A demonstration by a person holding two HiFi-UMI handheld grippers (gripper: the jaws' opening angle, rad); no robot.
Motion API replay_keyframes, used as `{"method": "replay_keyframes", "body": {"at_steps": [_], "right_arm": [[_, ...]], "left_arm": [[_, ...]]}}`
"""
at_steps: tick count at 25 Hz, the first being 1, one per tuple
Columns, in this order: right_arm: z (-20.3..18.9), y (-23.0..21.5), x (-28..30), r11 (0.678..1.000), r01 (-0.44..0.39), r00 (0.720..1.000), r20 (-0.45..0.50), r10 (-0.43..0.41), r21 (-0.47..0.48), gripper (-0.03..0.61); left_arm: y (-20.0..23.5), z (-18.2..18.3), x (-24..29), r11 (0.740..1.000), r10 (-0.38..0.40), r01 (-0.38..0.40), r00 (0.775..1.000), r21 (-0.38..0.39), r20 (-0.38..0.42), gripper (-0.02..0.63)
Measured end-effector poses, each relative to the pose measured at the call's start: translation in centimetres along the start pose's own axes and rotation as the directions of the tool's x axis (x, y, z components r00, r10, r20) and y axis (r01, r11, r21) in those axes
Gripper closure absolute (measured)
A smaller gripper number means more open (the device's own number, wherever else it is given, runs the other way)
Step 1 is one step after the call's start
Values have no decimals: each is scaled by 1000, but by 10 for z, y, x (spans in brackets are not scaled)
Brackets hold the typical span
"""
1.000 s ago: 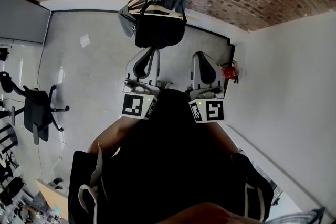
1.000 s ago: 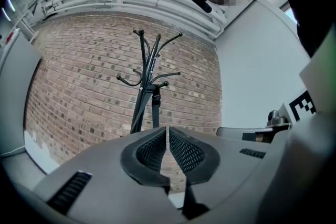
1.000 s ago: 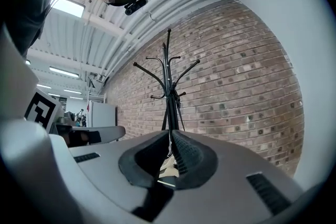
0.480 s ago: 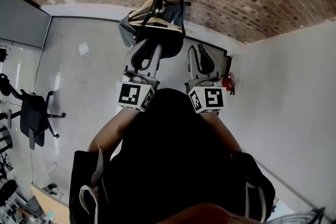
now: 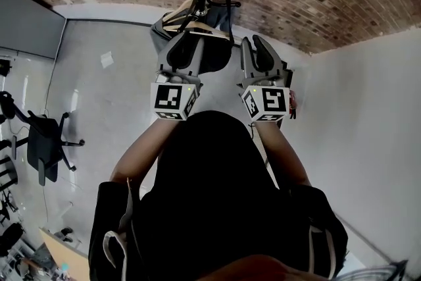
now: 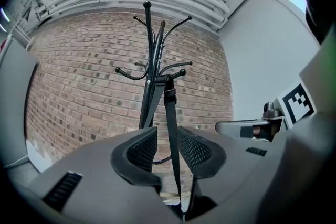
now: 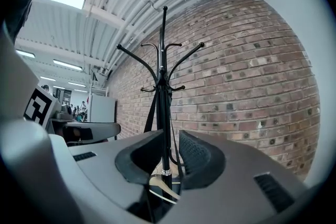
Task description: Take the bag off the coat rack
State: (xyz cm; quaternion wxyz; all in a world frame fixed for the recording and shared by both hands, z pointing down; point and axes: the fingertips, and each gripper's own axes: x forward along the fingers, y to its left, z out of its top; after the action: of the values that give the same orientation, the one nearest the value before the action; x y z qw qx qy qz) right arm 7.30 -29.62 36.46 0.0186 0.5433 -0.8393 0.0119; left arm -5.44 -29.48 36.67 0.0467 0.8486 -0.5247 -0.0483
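**Both grippers nearer the rack, left jaws newly parted**

Closer to the coat rack than a second ago, left gripper and right gripper alike. Both now higher in the head view, flanking the black bag at top centre.

Left jaws just opened from shut, now standing wide. Pads of ribbed black rubber, curved like shells and well apart. Flat webbing strap of the bag seen running down the gap, nearer the right-hand pad, with neither pad pressing on it. Plastic slider buckle partway up the strap, just under the short knobbed peg that carries it.

Right jaws likewise parted and holding nothing. Slim round pole of the rack visible through the gap, along with a pale wooden hanger low in the frame.

Bag still on the rack, hung by its strap, with a soft dark rounded body between the two grippers in the head view.

Rack of thin black metal tube, with upswept curved arms tipped by small balls. Behind it, a rough red-brown brick wall with pale mortar lines. Glossy grey floor below. Black swivel office chair at mid left of the head view. White cubes with black square markers on the gripper backs, above bare forearms and a dark garment.
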Motion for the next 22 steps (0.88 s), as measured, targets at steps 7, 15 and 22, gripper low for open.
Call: {"method": "replay_keyframes", "body": {"at_steps": [7, 15, 22], "right_arm": [[-6, -9, 24, 996, 18, 1000, -16, -19, -89, 502], [-18, 0, 69, 981, 11, 999, -50, -21, -195, 502], [-28, -6, 101, 982, -6, 996, -91, -12, -191, 500]], "left_arm": [[14, -5, 27, 996, 26, -27, 1000, 85, 6, 499], [32, -5, 60, 995, 48, -46, 999, 94, -22, 497], [37, -17, 73, 998, 51, -49, 995, 26, -84, 478]]}}
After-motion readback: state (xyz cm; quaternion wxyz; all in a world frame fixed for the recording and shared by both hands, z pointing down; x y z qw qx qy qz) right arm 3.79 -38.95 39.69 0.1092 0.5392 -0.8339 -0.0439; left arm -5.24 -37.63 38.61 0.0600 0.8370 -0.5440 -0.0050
